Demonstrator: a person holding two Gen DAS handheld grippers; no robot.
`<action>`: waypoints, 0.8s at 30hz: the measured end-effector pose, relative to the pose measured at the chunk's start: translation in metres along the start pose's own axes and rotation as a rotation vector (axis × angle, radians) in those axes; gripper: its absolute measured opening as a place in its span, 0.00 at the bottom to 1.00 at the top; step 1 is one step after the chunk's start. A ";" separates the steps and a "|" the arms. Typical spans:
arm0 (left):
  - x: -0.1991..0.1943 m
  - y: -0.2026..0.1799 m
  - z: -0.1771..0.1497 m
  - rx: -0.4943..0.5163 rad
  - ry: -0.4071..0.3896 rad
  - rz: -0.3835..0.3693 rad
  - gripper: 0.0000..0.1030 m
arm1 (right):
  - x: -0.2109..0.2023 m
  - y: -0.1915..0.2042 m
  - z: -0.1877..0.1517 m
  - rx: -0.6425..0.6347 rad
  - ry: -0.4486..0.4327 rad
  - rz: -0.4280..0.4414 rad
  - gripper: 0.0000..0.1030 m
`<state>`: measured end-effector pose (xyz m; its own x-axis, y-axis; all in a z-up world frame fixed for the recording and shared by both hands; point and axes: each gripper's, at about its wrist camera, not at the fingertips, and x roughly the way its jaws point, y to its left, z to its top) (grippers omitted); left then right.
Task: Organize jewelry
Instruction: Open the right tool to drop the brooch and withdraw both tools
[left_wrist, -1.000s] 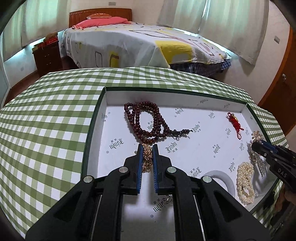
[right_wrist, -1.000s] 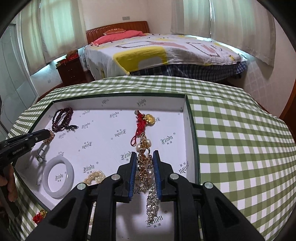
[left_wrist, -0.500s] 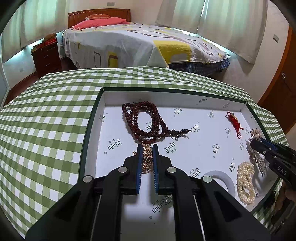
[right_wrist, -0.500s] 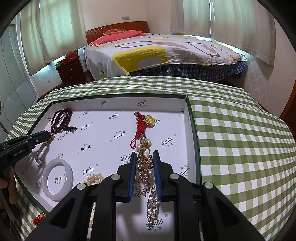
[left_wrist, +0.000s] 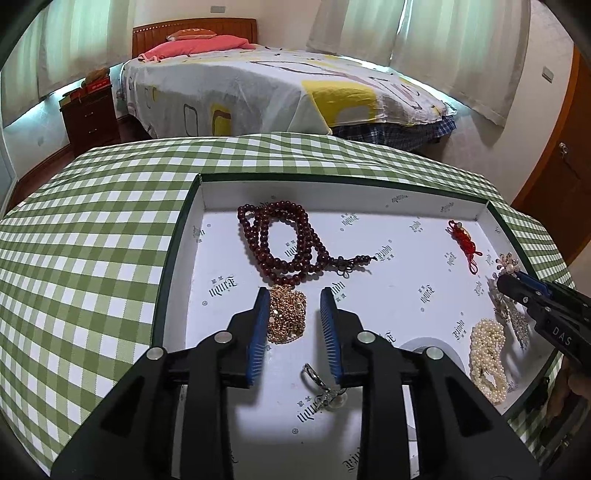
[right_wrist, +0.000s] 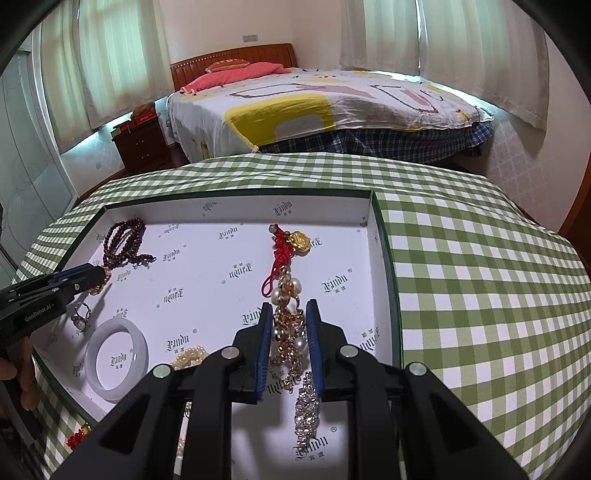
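from my left wrist view, my left claw (left_wrist: 295, 314) is spread wide over the white-lined tray (left_wrist: 369, 194), pinching nothing. the gold bead cluster (left_wrist: 286, 314) lies on the liner between my fingers, close to the left one. just ahead of my tips lies the dark red bead necklace (left_wrist: 284, 240). off to my right sits the pearl bracelet (left_wrist: 485, 354), near my right claw (left_wrist: 504, 282).

from my right wrist view, my right claw is partly spread around the gold and pearl chain (right_wrist: 288, 328); i cannot tell if the pads touch it. ahead lies the red knot charm (right_wrist: 284, 247); to my left, the white jade bangle (right_wrist: 116, 363).
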<state>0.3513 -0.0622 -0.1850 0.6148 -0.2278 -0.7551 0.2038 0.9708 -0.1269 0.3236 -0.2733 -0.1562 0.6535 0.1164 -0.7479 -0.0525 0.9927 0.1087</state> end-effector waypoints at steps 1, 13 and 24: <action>0.000 -0.001 0.000 0.002 -0.001 0.000 0.33 | 0.000 -0.001 0.000 0.000 -0.001 0.000 0.23; -0.018 -0.007 0.002 0.025 -0.050 -0.014 0.56 | -0.017 0.002 0.006 0.000 -0.056 0.014 0.32; -0.055 -0.010 0.000 0.057 -0.114 -0.012 0.64 | -0.040 0.013 0.005 -0.014 -0.099 0.024 0.34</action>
<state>0.3155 -0.0597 -0.1425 0.6944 -0.2493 -0.6750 0.2521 0.9629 -0.0963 0.3010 -0.2654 -0.1215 0.7235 0.1370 -0.6766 -0.0793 0.9901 0.1157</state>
